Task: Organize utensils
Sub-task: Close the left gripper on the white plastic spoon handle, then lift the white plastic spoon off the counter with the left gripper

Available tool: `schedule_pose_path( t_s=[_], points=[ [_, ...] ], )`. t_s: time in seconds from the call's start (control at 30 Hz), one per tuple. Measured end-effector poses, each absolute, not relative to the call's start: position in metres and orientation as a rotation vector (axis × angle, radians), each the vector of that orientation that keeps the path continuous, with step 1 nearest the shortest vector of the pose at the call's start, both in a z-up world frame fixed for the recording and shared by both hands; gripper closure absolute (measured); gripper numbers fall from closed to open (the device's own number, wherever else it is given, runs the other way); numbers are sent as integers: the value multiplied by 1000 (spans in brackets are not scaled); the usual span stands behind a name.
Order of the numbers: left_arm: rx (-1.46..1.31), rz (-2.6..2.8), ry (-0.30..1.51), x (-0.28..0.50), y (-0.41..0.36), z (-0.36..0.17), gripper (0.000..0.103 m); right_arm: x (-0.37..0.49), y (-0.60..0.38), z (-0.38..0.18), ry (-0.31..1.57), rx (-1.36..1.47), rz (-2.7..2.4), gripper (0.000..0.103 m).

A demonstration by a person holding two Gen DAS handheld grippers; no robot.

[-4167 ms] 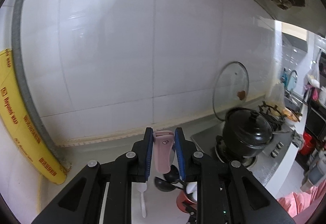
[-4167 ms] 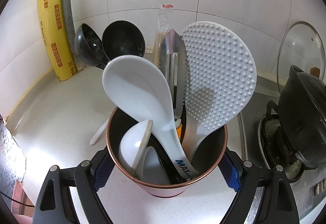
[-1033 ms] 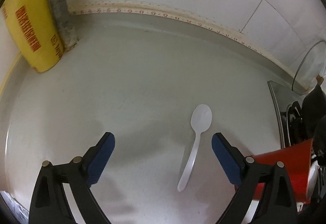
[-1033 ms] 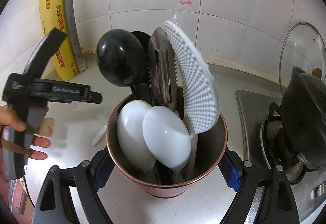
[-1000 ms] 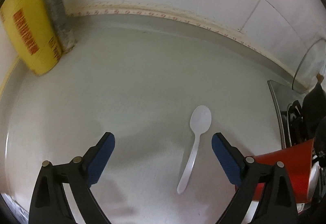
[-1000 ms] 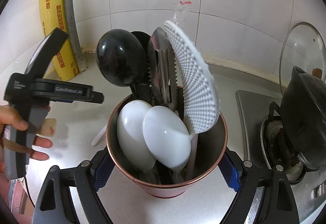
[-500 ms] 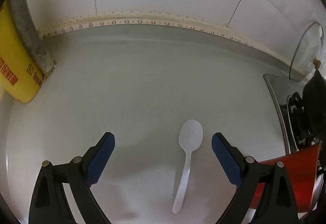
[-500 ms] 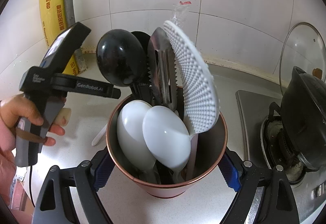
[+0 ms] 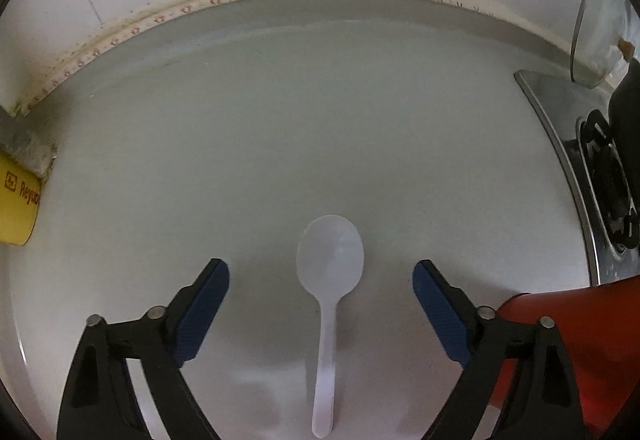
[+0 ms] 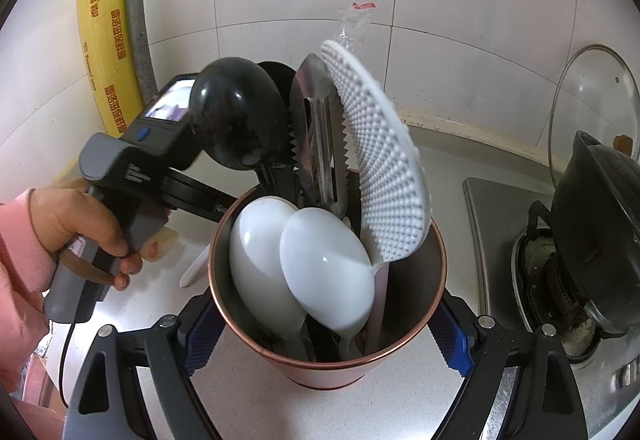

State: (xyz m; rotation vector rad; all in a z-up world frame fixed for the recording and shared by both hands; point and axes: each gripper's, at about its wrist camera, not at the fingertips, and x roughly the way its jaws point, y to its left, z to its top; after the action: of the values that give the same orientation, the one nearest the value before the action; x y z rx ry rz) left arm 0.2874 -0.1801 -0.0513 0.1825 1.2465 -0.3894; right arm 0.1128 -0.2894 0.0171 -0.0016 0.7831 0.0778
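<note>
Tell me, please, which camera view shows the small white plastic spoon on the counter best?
The left wrist view: the white plastic spoon lies whole on the counter. In the right wrist view only its handle end peeks out beside the utensil holder.

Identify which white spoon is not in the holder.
The thin spoon lying flat on the counter, between the open left gripper pads. The two big white spoons stand in the holder.

Left tool (image 9: 321, 276) jaws narrowing, nothing gripped; right tool (image 10: 326, 324) clamped.
</note>
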Motion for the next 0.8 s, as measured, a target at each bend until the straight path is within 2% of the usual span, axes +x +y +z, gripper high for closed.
schedule_pose_path(
  t_s=[0.07,0.17,0.37,0.53,0.67,0.8],
  points=[
    [185,-380,1262,291,-181,-55,25,113,-289,17,783,-1,78,13],
    [208,-365,1258,296,-190,-55,29,113,-289,17,783,-1,78,13],
    [218,-335,1245,298,-194,-53,47,113,-290,17,783,-2,79,13],
    [188,-303,1229,300,-192,-53,53,113,-289,17,783,-2,79,13],
    [169,-275,1223,299,-187,-52,66,113,-289,17,782,0,79,13],
    [142,-243,1221,298,-181,-53,68,113,-290,17,782,1,80,13]
  ],
)
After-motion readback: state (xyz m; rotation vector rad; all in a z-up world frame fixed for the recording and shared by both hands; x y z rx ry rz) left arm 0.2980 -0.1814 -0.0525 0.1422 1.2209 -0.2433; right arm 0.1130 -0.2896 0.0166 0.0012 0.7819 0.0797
